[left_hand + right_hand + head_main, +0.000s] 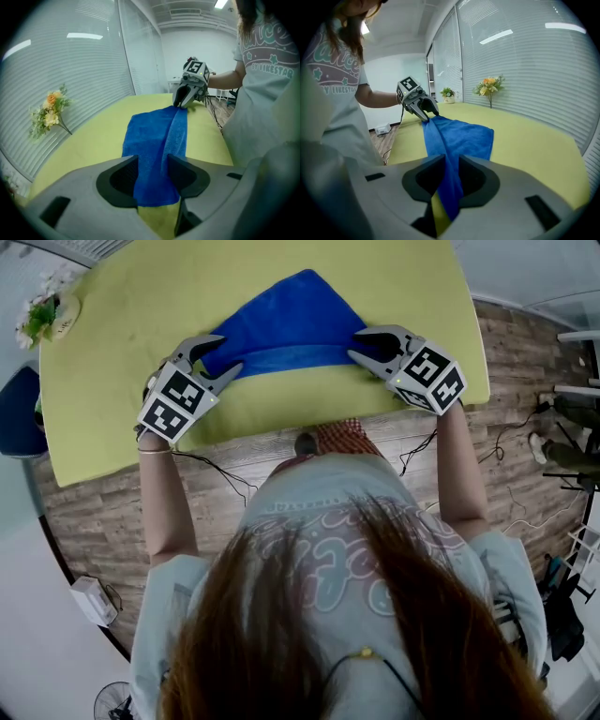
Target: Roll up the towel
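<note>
My left claw [228, 352] was half open and my right claw [358, 343] only a little. Each had an end of the soft blue towel [291, 320] loosely between its jaws. The towel lay on the yellow-green desk [122, 324].

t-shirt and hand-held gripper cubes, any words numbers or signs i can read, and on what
"ance": end of a big word whose start is hidden, on the person's T-shirt.
"LIKESTAR": small line under it, same shirt; what precedes it is unclear.
Head view: shirt print lies behind hair, unreadable.
Left hand-held gripper and right hand-held gripper: only black-and-white square markers, no words.
</note>
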### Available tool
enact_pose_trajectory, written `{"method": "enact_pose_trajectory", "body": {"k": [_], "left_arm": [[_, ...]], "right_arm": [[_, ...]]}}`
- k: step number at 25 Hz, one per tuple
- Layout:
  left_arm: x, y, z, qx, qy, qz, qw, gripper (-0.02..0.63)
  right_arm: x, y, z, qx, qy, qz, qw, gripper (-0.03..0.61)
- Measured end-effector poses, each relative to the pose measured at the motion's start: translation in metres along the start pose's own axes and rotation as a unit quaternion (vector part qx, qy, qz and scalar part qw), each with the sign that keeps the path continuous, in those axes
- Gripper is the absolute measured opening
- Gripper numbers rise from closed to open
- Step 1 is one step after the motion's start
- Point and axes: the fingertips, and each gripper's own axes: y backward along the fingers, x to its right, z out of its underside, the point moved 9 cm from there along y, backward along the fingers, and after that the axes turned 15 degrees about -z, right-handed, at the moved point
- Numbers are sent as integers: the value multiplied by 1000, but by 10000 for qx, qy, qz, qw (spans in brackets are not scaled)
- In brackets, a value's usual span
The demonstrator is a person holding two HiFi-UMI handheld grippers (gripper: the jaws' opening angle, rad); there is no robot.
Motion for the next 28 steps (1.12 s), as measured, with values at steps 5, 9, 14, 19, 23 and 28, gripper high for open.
{"method": "enact_pose_trajectory", "body": {"k": [5, 9, 14, 19, 23, 28], "left_arm": [[-7, 10, 6, 240, 424, -85, 9988, 169], [-15, 24, 10, 463, 675, -411, 9958, 169], [-2, 40, -4, 858, 626, -498, 9931, 169], [34, 27, -21, 760, -97, -349, 9964, 169], [53, 14, -23, 427, -829, -368, 9950, 169], [55, 4, -16, 285, -952, -288, 9946, 169]], "right_arm": [[0, 6, 3, -142, 146, 176, 9996, 115], [-2, 21, 1, -28, 314, 493, 9983, 124], [-22, 30, -12, 271, 976, 795, 9917, 124], [-45, 6, -12, -138, 1601, 1052, 9814, 130], [-57, -14, -12, -364, 1886, 985, 9764, 126], [-61, -36, -5, -798, 2044, 838, 9720, 123]]}}
